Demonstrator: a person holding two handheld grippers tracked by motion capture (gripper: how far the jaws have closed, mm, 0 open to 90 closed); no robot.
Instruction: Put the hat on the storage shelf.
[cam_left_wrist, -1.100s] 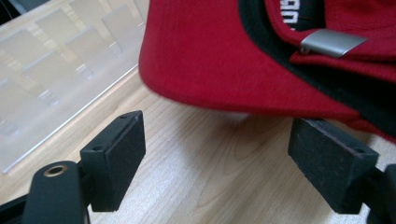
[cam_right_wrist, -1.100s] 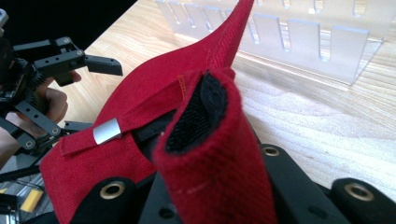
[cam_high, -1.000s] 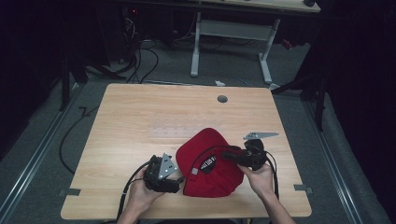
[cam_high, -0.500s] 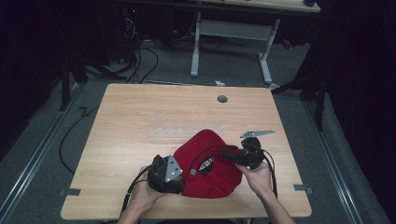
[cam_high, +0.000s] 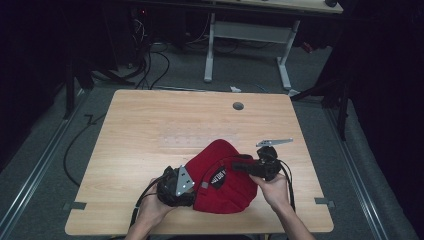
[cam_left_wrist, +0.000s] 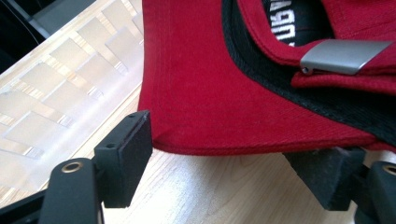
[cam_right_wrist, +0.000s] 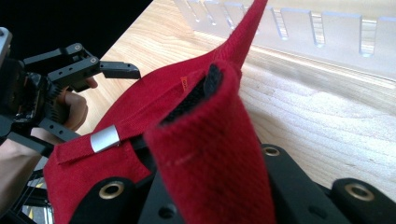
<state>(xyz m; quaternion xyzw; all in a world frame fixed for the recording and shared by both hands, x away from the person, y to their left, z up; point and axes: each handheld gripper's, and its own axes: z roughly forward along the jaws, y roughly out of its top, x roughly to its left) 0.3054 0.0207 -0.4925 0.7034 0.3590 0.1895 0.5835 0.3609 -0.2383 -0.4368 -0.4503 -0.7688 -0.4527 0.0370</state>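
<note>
Right gripper (cam_high: 239, 166) jaws are clamped on a fold of the red cap (cam_high: 220, 192). Left gripper (cam_left_wrist: 233, 161) jaws are apart, just been closing, cap edge between them, unpinched. Cap is lying on the table's (cam_high: 150, 135) near edge.

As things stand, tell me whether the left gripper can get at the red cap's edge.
Probably yes: the left gripper has just been closing, its fingers flank the red cap edge, with nothing between.

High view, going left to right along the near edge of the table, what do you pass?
left hand-held gripper → red cap → right hand-held gripper, which pinches a fold of the cap.
</note>
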